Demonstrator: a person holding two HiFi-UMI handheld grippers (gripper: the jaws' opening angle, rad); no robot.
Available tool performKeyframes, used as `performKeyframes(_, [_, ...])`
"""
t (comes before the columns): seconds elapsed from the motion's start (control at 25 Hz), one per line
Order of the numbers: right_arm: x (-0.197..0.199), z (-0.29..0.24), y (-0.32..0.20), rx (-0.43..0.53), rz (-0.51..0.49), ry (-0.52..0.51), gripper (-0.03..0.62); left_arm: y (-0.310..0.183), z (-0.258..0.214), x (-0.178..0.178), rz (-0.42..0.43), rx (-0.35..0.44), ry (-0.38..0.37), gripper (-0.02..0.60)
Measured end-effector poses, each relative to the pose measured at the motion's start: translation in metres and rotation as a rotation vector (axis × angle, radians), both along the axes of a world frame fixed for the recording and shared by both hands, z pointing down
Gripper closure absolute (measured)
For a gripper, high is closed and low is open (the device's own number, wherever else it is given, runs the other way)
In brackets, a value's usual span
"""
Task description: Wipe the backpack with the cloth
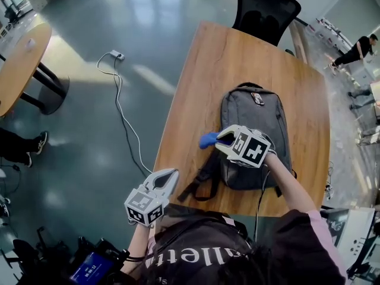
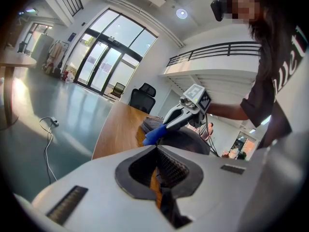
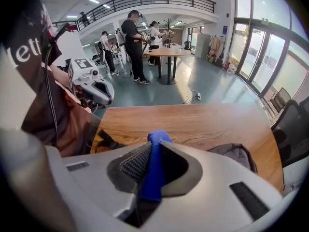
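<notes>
A grey backpack [image 1: 255, 136] lies flat on the wooden table [image 1: 196, 94]. My right gripper [image 1: 221, 139] hovers at its left edge, shut on a blue cloth [image 1: 208, 140] that sticks out past the tips. In the right gripper view the cloth [image 3: 153, 166] is pinched between the jaws of that gripper [image 3: 153, 146], with the backpack [image 3: 235, 153] to the right. My left gripper [image 1: 170, 177] is held off the table's near-left corner, shut and empty. From the left gripper [image 2: 157, 149] I look across at the right gripper [image 2: 164, 127], the cloth [image 2: 151, 137] and the backpack [image 2: 183, 140].
A black office chair [image 1: 267, 5] stands at the table's far end. A white cable with an adapter [image 1: 117, 55] runs over the floor on the left, near a round table [image 1: 21, 58]. The backpack's straps [image 1: 199, 183] trail toward the near edge. People stand in the background [image 3: 133, 42].
</notes>
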State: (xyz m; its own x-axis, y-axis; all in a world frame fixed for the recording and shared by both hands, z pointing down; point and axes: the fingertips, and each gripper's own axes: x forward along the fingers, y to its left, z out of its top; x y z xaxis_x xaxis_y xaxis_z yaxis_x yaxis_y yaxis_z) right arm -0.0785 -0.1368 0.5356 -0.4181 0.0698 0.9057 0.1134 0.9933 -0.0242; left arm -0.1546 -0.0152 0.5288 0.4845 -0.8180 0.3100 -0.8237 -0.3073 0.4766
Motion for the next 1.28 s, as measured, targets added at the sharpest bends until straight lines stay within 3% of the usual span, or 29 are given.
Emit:
performKeyframes(0.28, [0.015, 0.010, 0.058, -0.060, 0.048, -0.012, 0.533, 0.011, 0.003, 0.006, 0.020, 0.010, 0.000, 0.580])
performKeyframes(0.88, [0.050, -0.007, 0.158, -0.227, 0.411, -0.149, 0.533, 0.008, -0.012, 0.027, 0.116, 0.046, 0.008, 0.580])
performKeyframes(1.28, [0.083, -0.032, 0.108, -0.245, 0.871, -0.427, 0.533, -0.003, -0.013, 0.058, 0.207, 0.062, 0.001, 0.580])
